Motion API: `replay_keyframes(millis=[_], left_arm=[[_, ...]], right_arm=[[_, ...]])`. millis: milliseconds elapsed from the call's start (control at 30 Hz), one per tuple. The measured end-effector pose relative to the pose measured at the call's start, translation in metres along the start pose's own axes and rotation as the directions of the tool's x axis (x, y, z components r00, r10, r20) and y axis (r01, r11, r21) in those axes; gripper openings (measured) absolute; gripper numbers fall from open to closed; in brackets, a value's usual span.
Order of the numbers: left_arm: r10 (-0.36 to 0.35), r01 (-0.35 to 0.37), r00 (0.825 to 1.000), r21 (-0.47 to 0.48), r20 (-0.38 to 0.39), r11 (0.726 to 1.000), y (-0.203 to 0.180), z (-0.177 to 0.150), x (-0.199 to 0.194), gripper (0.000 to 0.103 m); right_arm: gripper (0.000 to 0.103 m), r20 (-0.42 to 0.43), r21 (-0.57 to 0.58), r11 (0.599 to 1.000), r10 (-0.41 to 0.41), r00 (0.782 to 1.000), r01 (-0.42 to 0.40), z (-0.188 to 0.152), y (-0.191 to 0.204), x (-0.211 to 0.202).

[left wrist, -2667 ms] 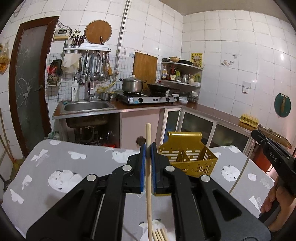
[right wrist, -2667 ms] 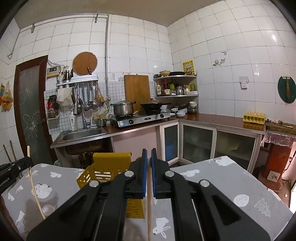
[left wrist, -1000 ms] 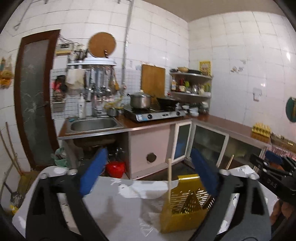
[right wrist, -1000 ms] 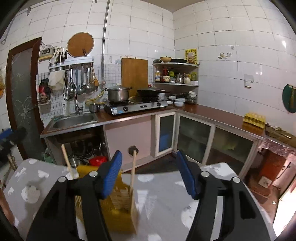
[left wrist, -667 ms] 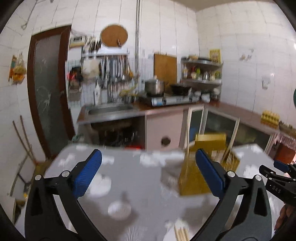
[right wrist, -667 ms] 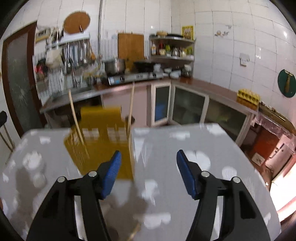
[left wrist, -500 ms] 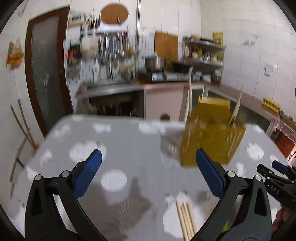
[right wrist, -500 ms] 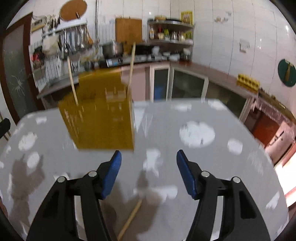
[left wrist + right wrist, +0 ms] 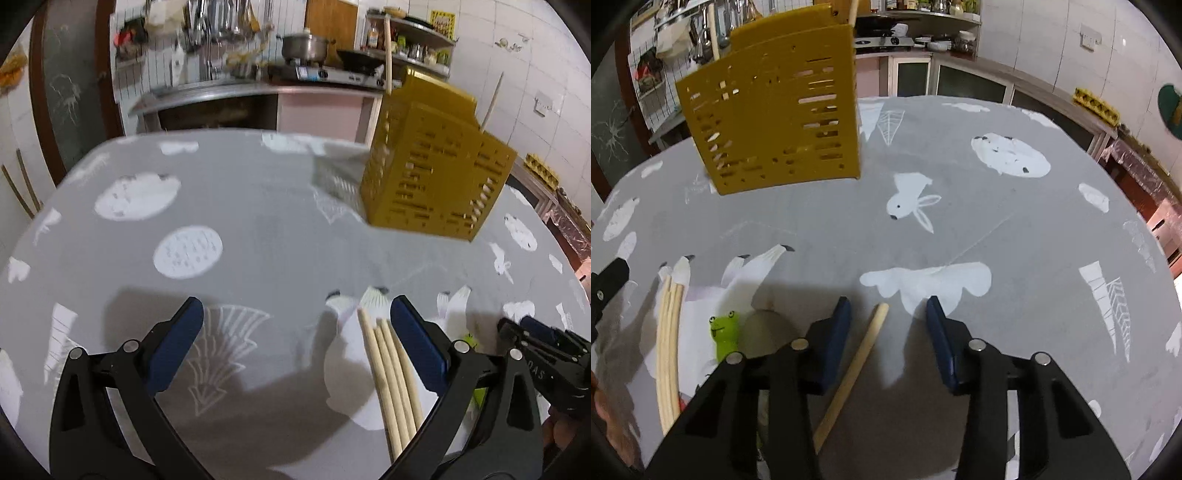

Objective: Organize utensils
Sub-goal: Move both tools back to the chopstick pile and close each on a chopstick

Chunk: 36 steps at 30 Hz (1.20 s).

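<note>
The lower ends of the three pale wooden chopsticks are cut off behind the left tongs, whose blue-padded jaws stand wide apart and released; the sticks lie side by side on the surface just inside the right-hand pad, not pinched. The right tongs are closing, with a single round wooden stick lying slanted between the pads and neither pad pressing on it; its near end is hidden under the black frame. A small green frog figure and a dull rounded object beside it are partly covered and hard to identify. White letters on the right tongs' black body, seen from the left camera, are too clipped to read. The surface wears a soft grey cloth printed with white rabbits and clouds. Farther off stands a yellow slotted plastic holder, boxy, with two sticks upright inside. The kitchen beyond is blurred.
</note>
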<state>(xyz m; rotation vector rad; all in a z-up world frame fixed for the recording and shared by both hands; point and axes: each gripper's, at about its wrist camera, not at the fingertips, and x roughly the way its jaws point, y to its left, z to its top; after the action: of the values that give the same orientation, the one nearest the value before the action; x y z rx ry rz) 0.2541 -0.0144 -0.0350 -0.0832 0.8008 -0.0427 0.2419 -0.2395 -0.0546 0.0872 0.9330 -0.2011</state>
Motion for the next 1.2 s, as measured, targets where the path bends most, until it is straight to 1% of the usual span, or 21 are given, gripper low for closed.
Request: replay_keyframes(millis=[100, 167, 233, 333, 433, 500, 567, 733, 867, 1000, 1100, 1167, 1200], left_arm=[[0.009, -0.009, 1.0, 0.0, -0.018, 1.0, -0.001, -0.002, 0.004, 0.098], [-0.003, 0.004, 1.0, 0.003, -0.026, 1.0, -0.002, -0.004, 0.005, 0.098], [-0.015, 0.015, 0.999, 0.006, -0.037, 1.0, -0.003, -0.006, 0.007, 0.098], [-0.022, 0.022, 0.998, 0.006, -0.055, 1.0, -0.004, -0.007, 0.012, 0.097], [-0.024, 0.025, 0.997, 0.012, -0.075, 1.0, -0.005, -0.009, 0.017, 0.092], [-0.023, 0.024, 0.996, 0.019, -0.086, 1.0, -0.006, -0.01, 0.02, 0.09], [-0.013, 0.016, 0.995, 0.032, -0.097, 0.999, -0.008, -0.011, 0.023, 0.086], [-0.001, 0.008, 0.995, 0.069, -0.103, 0.998, -0.015, -0.015, 0.023, 0.085], [0.029, -0.016, 0.993, 0.117, -0.113, 0.993, -0.025, -0.02, 0.024, 0.082], [0.028, -0.014, 0.993, 0.119, -0.117, 0.993, -0.025, -0.02, 0.023, 0.079], [0.028, -0.013, 0.993, 0.133, -0.117, 0.991, -0.03, -0.019, 0.024, 0.069], [0.025, -0.009, 0.993, 0.139, -0.119, 0.99, -0.035, -0.016, 0.025, 0.054], [0.026, -0.009, 0.992, 0.143, -0.121, 0.99, -0.039, -0.015, 0.026, 0.052]], right_arm=[[0.017, 0.002, -0.019, 1.0, 0.014, 1.0, -0.014, 0.002, 0.006, 0.001], [0.011, 0.007, -0.036, 0.999, 0.017, 1.0, -0.016, 0.004, 0.009, 0.001], [0.01, 0.005, -0.039, 0.998, 0.04, 0.999, -0.04, 0.009, 0.007, 0.002], [0.01, -0.007, -0.069, 0.996, 0.051, 0.999, -0.051, 0.022, 0.006, 0.008], [0.01, -0.009, -0.094, 0.994, 0.056, 0.998, -0.056, 0.031, 0.009, 0.014], [0.01, 0.006, -0.08, 0.995, 0.065, 0.998, -0.064, 0.029, 0.008, 0.014], [0.01, 0.031, -0.077, 0.995, 0.068, 0.997, -0.065, 0.024, 0.009, 0.012], [0.01, 0.032, -0.062, 0.994, 0.094, 0.995, -0.092, 0.024, 0.003, 0.014], [0.01, 0.036, -0.073, 0.994, 0.088, 0.996, -0.085, 0.025, 0.003, 0.014], [0.01, 0.039, -0.071, 0.994, 0.086, 0.996, -0.083, 0.024, 0.002, 0.014], [0.01, 0.039, -0.069, 0.995, 0.075, 0.996, -0.072, 0.024, 0.005, 0.015], [0.01, 0.038, -0.07, 0.996, 0.064, 0.997, -0.061, 0.026, 0.007, 0.015], [0.01, 0.039, -0.068, 0.996, 0.062, 0.997, -0.059, 0.026, 0.007, 0.015]])
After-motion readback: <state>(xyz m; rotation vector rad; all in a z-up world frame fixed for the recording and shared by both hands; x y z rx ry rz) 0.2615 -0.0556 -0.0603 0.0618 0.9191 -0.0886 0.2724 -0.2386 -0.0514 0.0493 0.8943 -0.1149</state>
